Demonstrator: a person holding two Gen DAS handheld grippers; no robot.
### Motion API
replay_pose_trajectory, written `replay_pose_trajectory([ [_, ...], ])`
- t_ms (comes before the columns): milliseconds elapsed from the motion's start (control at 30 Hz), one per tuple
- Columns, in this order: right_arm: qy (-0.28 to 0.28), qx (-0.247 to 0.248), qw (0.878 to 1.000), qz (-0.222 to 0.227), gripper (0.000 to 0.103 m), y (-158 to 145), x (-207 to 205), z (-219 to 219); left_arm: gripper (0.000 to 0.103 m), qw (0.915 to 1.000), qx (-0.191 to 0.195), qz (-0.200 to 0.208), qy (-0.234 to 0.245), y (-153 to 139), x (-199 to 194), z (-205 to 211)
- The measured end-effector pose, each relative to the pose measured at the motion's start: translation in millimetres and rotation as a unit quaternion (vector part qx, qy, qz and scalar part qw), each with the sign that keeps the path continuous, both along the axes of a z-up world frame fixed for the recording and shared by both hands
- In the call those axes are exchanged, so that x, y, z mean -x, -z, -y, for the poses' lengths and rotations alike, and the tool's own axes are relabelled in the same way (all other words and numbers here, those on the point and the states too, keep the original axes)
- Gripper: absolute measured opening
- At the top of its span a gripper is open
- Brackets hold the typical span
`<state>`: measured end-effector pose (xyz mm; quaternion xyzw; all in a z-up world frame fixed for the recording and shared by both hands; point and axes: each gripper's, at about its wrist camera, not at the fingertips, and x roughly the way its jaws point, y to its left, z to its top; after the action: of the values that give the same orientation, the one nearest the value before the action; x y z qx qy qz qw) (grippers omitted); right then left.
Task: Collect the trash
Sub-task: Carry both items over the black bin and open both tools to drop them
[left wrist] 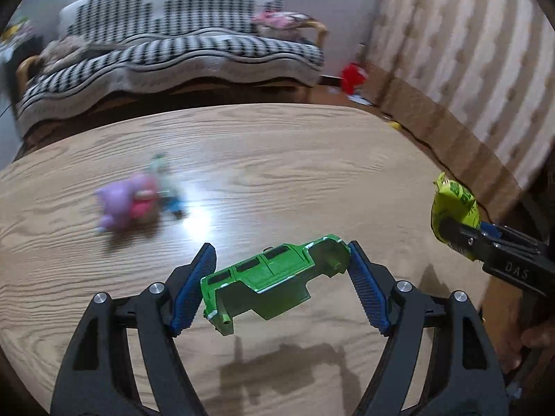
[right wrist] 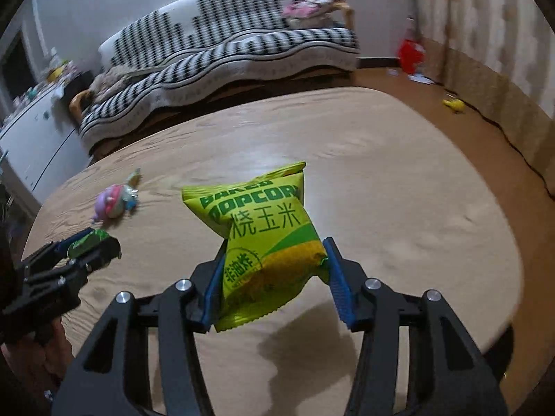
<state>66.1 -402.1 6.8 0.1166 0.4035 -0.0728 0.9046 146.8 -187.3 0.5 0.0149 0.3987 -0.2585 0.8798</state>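
Note:
My left gripper point(left wrist: 281, 260) is shut on a green toy car body point(left wrist: 274, 280) and holds it above the wooden table point(left wrist: 312, 159). My right gripper point(right wrist: 274, 256) is shut on a yellow-green popcorn bag point(right wrist: 263, 242) and holds it above the table point(right wrist: 399, 190). In the left wrist view the right gripper point(left wrist: 451, 228) with the bag point(left wrist: 452, 204) is at the right edge. In the right wrist view the left gripper point(right wrist: 93, 246) with the green car body point(right wrist: 85, 242) is at the left.
A purple and pink toy point(left wrist: 128, 201) with small bits beside it lies on the table's left part; it also shows in the right wrist view point(right wrist: 111, 202). A striped sofa point(left wrist: 173, 55) stands behind the table. A red object point(right wrist: 411, 53) and a yellow one point(right wrist: 454, 104) lie on the floor.

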Motion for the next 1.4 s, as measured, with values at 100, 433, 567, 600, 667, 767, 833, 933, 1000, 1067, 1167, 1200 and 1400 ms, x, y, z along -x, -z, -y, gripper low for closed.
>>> replay_pose_trajectory([
  [100,0.035,0.002,0.999,-0.002,0.051,1,38,38,0.075,0.9991,0.001,0.008,0.043,-2,23,41],
  [433,0.156,-0.03,0.987,-0.012,0.052,26,165,157,0.075,0.9819,0.002,0.027,0.188,1,109,175],
  [567,0.198,-0.044,0.979,-0.022,0.052,36,210,195,0.075,0.9698,0.005,0.028,0.242,7,144,224],
  [600,0.206,-0.046,0.977,-0.026,0.052,38,217,202,0.075,0.9679,0.005,0.028,0.25,7,149,232],
  [667,0.225,-0.057,0.972,-0.034,0.052,44,236,218,0.075,0.9625,0.003,0.026,0.27,11,162,252],
  [767,0.245,-0.068,0.966,-0.043,0.052,51,255,234,0.075,0.9544,-0.002,0.02,0.298,21,181,280],
  [833,0.253,-0.073,0.963,-0.053,0.052,58,262,242,0.075,0.9505,-0.007,0.016,0.31,27,185,296],
  [933,0.263,-0.082,0.959,-0.069,0.052,71,267,254,0.075,0.9465,-0.016,0.012,0.322,34,186,314],
  [1000,0.267,-0.087,0.957,-0.076,0.052,78,267,259,0.075,0.944,-0.02,0.01,0.329,39,186,324],
  [1067,0.272,-0.092,0.954,-0.082,0.052,84,269,265,0.075,0.9423,-0.021,0.009,0.334,43,188,330],
  [1167,0.276,-0.096,0.953,-0.085,0.052,89,272,272,0.075,0.9395,-0.023,0.007,0.342,47,189,344],
  [1200,0.276,-0.096,0.953,-0.086,0.052,89,270,274,0.075,0.9387,-0.023,0.006,0.344,48,189,346],
  [1400,0.286,-0.098,0.949,-0.089,0.052,95,272,284,0.075,0.9331,-0.024,0.006,0.359,53,197,362],
])
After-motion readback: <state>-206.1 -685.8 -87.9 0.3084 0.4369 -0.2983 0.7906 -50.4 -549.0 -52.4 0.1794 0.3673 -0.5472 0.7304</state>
